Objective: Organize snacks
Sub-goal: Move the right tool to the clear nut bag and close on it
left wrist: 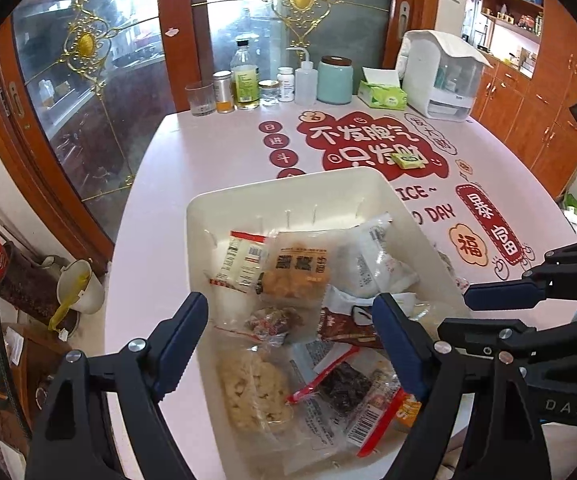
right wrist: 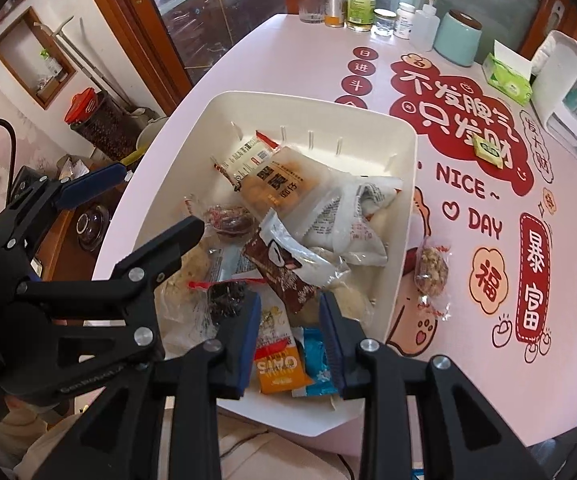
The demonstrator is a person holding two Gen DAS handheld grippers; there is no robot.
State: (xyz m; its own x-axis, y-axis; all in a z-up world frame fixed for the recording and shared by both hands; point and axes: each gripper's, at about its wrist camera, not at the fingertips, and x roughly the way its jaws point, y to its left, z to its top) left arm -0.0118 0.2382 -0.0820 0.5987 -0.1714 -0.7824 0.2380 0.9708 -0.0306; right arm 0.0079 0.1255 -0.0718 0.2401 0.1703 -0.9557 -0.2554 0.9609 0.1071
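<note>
Left gripper (left wrist: 288,344) gapes wide and empty over the bin (right wrist: 406,216) heaped with snacks; right gripper (right wrist: 290,340) hangs partly open above an orange packet (right wrist: 276,364), gripping nothing. One nut bar (right wrist: 432,268) lies just outside on the pink worktop (right wrist: 568,320); a careless reach could snag neighbouring wrappers. Glass doors (left wrist: 88,92) stand behind.

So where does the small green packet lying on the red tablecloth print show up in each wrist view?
Left wrist: small green packet, upper centre-right, beyond the bin's far rim.
Right wrist: right of centre, past the bin's right corner.
Shared landmark: white bin.
</note>
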